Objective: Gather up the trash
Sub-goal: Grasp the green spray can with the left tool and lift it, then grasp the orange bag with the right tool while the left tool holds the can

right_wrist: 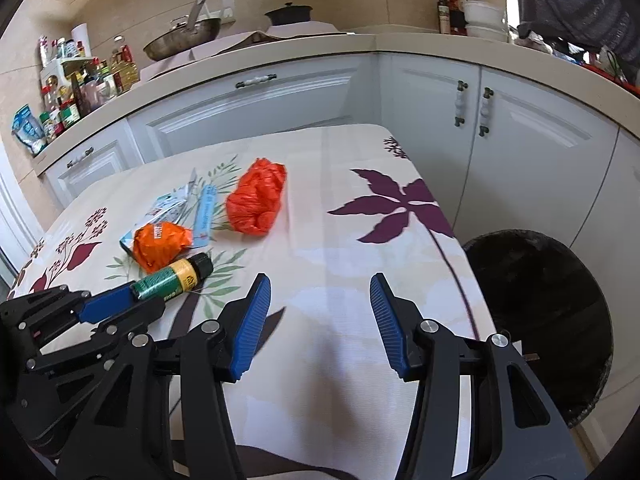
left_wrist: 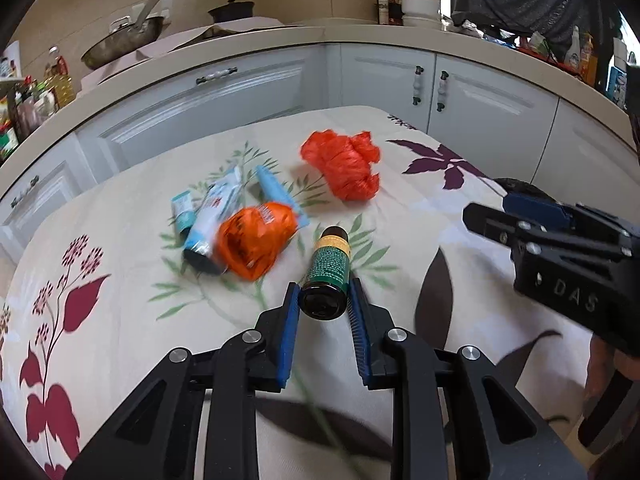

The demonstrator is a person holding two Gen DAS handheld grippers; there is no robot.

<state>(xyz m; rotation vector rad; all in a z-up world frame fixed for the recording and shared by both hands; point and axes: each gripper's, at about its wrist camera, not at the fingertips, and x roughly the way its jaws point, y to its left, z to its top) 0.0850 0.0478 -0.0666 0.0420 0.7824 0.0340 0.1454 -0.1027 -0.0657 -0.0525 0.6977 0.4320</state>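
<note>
1. Kitchen cabinets with white doors run behind a table (right_wrist: 360,256) covered in a cream cloth printed with purple and red leaves; pans and bottles crowd the counter above.
2. Left gripper (left_wrist: 323,300) has its blue pads on either side of a small dark bottle (left_wrist: 326,272) with a green and yellow label. The bottle's base sits between the fingertips and its cap points away from the camera. The right wrist view shows the pad against the bottle's base end, so the jaws are clamped on it. Whether the bottle is clear of the cloth I cannot tell.
3. Right gripper (right_wrist: 320,308) stands about half open with nothing between its pads, over bare cloth near the table's right edge.
4. Just beyond the bottle, toward the far left of the tabletop, lies a crumpled orange wrapper (left_wrist: 254,240), resting against several light blue tubes and packets (left_wrist: 212,212).
5. Farther back, near the middle of the far edge, sits a bunched red-orange plastic bag (left_wrist: 346,166), apart from the other litter.
6. Beside the table's right edge stands a round bin (right_wrist: 536,320) lined with a black bag; its inside is too dark to tell what it holds.
</note>
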